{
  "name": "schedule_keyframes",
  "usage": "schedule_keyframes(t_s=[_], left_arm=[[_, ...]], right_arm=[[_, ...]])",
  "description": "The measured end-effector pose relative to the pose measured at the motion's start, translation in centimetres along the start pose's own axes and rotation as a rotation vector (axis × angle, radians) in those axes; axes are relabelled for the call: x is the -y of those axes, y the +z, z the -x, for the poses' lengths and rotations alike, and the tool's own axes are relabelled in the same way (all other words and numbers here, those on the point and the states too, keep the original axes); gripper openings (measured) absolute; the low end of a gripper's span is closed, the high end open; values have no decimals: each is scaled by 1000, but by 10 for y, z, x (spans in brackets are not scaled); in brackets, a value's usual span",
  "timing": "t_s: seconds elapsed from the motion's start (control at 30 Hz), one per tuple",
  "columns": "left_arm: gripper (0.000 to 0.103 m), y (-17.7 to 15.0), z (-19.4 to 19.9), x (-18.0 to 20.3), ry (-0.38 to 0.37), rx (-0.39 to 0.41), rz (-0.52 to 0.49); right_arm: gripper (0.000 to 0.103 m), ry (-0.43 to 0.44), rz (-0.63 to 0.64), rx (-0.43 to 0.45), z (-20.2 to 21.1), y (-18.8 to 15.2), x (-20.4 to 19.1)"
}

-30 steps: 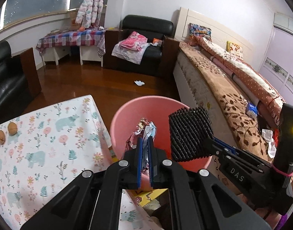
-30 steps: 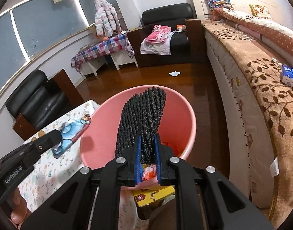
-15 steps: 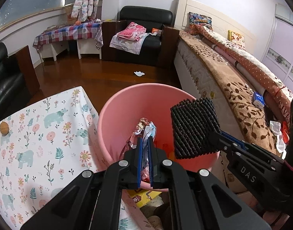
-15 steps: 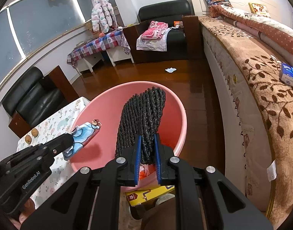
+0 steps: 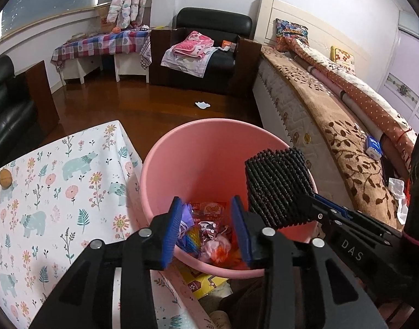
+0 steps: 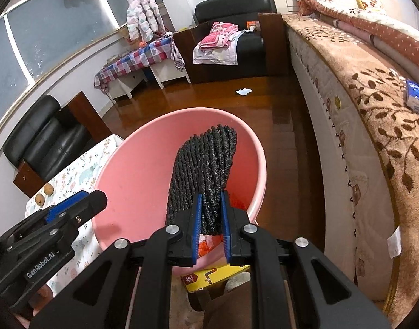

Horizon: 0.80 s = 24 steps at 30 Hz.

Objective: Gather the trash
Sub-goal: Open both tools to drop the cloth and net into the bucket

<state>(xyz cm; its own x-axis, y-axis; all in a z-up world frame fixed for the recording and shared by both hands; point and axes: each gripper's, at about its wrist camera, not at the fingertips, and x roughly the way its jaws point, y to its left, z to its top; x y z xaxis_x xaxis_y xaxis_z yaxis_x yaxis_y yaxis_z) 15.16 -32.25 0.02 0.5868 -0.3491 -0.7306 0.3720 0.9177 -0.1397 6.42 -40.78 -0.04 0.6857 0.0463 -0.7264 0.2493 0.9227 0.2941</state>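
A pink bucket (image 5: 209, 148) stands beside the table and also shows in the right wrist view (image 6: 132, 175). Crumpled wrappers (image 5: 209, 233) lie at its bottom. My left gripper (image 5: 206, 230) is open and empty above the bucket's near rim. My right gripper (image 6: 211, 219) is shut on a black foam net (image 6: 206, 170) and holds it over the bucket; the net also shows in the left wrist view (image 5: 278, 186).
A floral tablecloth (image 5: 53, 192) covers the table at left, with two walnuts (image 5: 5, 176) on it. A bed (image 5: 332, 126) runs along the right. A yellow box (image 6: 217, 274) lies under the bucket. White scrap (image 5: 202, 105) lies on the wooden floor.
My left gripper has opened and the colourful wrapper it held has dropped into the bucket. My right gripper still holds the black net over the bucket.
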Motion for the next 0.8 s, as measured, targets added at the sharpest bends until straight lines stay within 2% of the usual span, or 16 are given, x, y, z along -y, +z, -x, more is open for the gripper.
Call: schedule_keyframes(t_s=[0.2,0.6,0.8], left_arm=[[43,-1,4,-3,-9,4,12],[48,-5,20,-12,-3,35,33],[54,-8,34,-16,-2,53,33]], right_arm=[[26,10,-6,-1,-1,0,1],[28,56,-20,18,9,-2,-4],[28,80,-7,41,21,-8,-15]])
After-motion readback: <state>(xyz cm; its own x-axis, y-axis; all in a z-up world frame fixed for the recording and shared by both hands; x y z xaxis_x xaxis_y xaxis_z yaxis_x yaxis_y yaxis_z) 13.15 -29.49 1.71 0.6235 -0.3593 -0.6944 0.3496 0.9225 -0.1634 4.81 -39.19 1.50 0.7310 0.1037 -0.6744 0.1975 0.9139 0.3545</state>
